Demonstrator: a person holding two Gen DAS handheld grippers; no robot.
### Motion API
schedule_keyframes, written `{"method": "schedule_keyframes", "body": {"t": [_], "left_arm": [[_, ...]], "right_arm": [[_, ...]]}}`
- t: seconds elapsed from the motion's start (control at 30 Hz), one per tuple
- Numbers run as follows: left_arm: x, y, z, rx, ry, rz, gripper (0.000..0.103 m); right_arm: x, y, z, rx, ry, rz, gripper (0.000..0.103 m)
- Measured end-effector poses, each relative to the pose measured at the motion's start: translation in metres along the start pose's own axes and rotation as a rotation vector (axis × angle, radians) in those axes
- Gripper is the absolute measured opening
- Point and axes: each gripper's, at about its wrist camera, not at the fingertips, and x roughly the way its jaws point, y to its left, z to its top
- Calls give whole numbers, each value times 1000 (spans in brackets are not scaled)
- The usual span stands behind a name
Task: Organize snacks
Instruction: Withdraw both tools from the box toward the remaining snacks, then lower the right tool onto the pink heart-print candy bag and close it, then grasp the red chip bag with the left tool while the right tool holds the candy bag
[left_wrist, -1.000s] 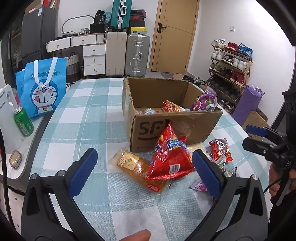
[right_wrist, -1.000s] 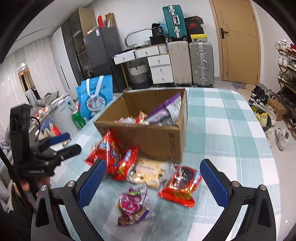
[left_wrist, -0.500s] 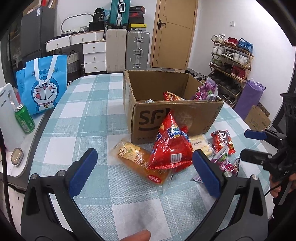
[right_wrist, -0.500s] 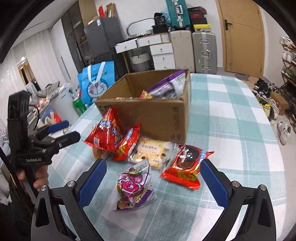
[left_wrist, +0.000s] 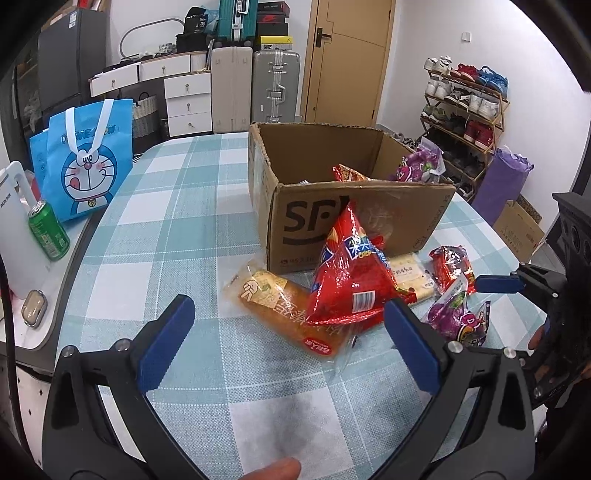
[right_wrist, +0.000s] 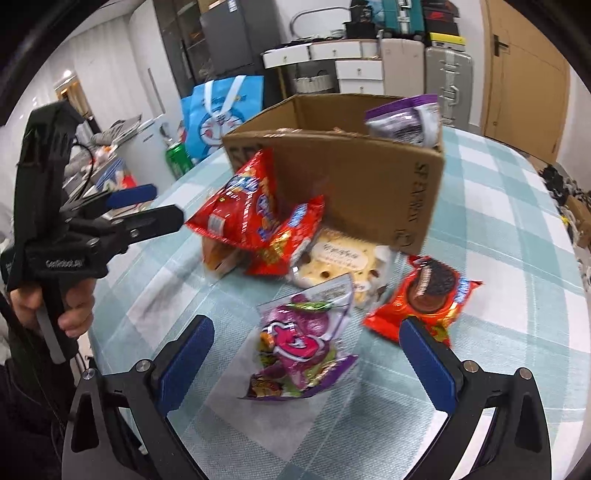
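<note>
Snacks loose on table; left gripper, right gripper wide, empty

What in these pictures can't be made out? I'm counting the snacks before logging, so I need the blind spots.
- Brown cardboard box floor: hidden by its front wall in both views; only packet tops show.
- Orange bread packet: partly covered by the red triangular chip bag in the left wrist view.
- Pale biscuit pack: print blurred by motion in the right wrist view.
- Purple candy bag: partly behind the left gripper's finger.
</note>
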Motion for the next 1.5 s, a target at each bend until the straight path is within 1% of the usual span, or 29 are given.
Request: {"method": "schedule_keyframes", "body": {"t": [0.17,0.3,0.37,0.43,0.5,0.67,0.73,0.77,0.83,0.9,0.97,1.0,1.1,1.23,1.33,1.5], "left_arm": [[4,-2,-2,11,6,4,102],[4,-3,-2,6,3,3,102],[5,-2,-2,6,3,3,102],[5,-2,-2,6,5,3,102],[6,-2,-3,6,6,3,102],[8,-2,-3,8,11,6,102],[8,-2,-3,8,11,6,102],[8,-2,-3,8,10,5,102],[8,-2,-3,8,10,6,102],[8,-2,-3,8,11,6,102],[9,-2,-3,7,13,7,102],[9,-1,-4,7,14,8,102],[10,0,-4,5,13,8,102],[11,0,-5,5,14,8,102],[12,-2,-5,12,17,7,102],[16,-11,-4,33,11,13,102]], "right_arm": [[2,3,-2,-6,5,40,102],[8,9,-4,-35,32,52,101],[13,11,-5,-37,43,59,97],[18,12,-6,-37,54,61,91],[22,12,-7,-35,68,54,86],[27,10,-7,-31,83,46,80],[27,10,-7,-40,86,47,72],[28,10,-7,-45,87,43,70],[28,10,-6,-52,84,40,58],[27,9,-7,-55,79,53,56],[24,13,-8,-74,62,63,55],[21,13,-8,-81,56,65,52],[10,11,-7,-89,23,63,52],[-5,4,-2,-67,-19,51,52],[-14,-6,2,-20,-62,69,52],[-27,-15,5,31,-128,64,52]]}}
